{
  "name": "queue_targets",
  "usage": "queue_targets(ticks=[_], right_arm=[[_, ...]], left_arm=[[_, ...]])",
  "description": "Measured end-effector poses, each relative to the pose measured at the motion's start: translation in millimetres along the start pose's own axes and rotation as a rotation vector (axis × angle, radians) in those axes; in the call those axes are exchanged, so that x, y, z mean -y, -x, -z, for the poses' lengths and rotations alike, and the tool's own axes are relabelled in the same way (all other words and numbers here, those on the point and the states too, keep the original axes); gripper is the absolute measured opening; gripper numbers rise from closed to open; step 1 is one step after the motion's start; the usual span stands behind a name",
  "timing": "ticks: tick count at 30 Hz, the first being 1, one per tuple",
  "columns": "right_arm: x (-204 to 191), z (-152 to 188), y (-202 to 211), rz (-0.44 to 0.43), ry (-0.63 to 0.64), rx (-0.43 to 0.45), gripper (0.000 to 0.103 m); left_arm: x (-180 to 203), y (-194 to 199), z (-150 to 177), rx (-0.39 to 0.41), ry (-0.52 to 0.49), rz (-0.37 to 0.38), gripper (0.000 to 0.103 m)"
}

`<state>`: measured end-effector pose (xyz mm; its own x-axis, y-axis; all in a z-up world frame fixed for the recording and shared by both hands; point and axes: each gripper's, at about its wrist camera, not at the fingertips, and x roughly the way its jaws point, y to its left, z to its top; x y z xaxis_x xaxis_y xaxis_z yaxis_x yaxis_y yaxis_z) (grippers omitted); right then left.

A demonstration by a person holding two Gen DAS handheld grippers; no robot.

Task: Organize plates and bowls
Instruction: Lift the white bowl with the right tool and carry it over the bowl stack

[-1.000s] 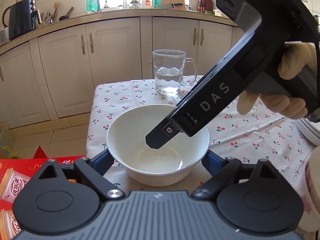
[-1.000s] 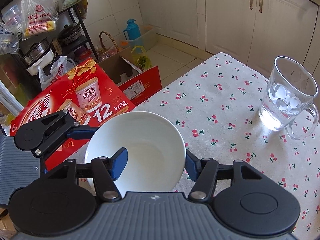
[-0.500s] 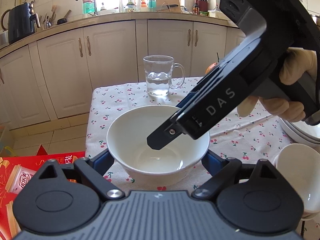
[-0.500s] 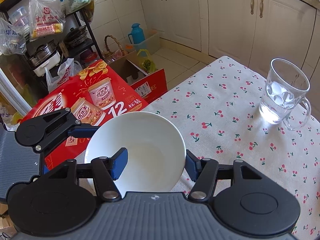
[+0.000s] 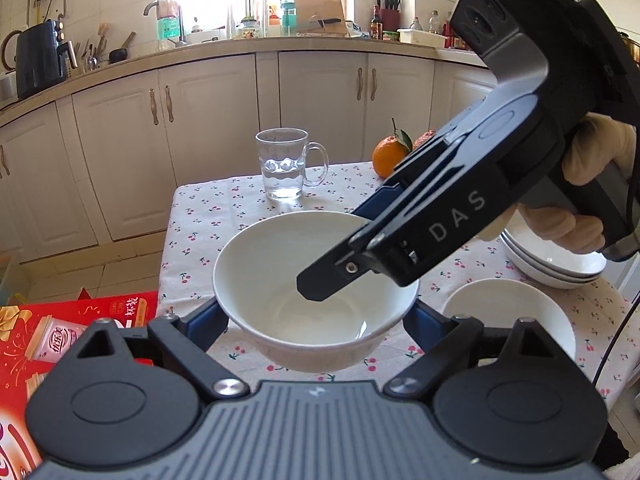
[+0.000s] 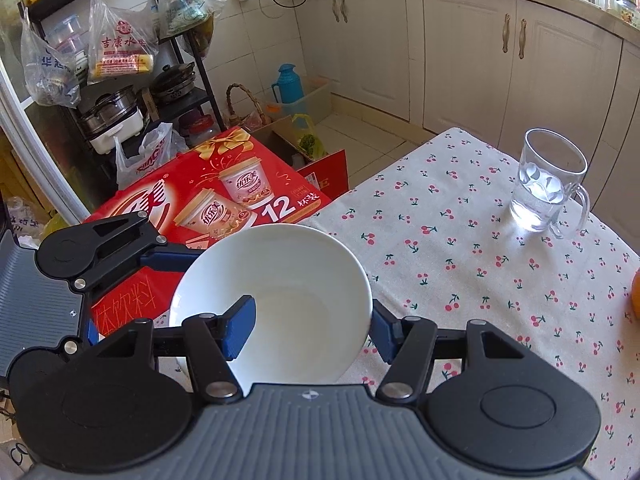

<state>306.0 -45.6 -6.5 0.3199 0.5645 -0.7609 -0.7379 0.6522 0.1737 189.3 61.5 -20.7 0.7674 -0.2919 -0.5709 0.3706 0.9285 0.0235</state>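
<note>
Both tongs held one white bowl point(image 5: 316, 280) above the tabletop's point(image 5: 224, 216) near edge.

The left tongs point(image 5: 316, 320) clasped its outer walls on both sides; the right tongs point(image 6: 310, 326) pinched its rim, one finger point(image 6: 239, 327) inside and the other outside; a second bowl point(image 5: 508, 316) and stacked plates point(image 5: 552, 268) sat to the right; a glass mug point(image 5: 285, 168) and an orange point(image 5: 390, 156) stood farther back.

Each hand-held gripper point(image 5: 316, 320) is black with a ribbed grey back, round black hubs, silver screws and blue pads point(image 6: 239, 327). The right one point(image 5: 340, 248) bears pale "DAS" lettering (partly cut off); a cream-gloved hand point(image 5: 588, 192) wraps its grey grip.
</note>
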Motion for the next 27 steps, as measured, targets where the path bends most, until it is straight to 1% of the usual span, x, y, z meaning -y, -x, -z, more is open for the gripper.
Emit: queue_targets(ticks=[7, 12, 18, 27], right_arm=[[-17, 23, 28, 0.010, 0.004, 0.017, 0.066], [-24, 41, 48, 0.018, 0.002, 0.032, 0.066], [-26, 63, 67, 0.034, -0.020, 0.045, 0.066], [-17, 93, 85, 0.069, -0.080, 0.055, 0.066]], left_arm=[[24, 25, 1, 0.014, -0.027, 0.021, 0.093], [39, 34, 4, 0.011, -0.040, 0.047, 0.093], [56, 38, 8, 0.001, -0.061, 0.086, 0.093], [78, 29, 10, -0.012, -0.092, 0.153, 0.093]])
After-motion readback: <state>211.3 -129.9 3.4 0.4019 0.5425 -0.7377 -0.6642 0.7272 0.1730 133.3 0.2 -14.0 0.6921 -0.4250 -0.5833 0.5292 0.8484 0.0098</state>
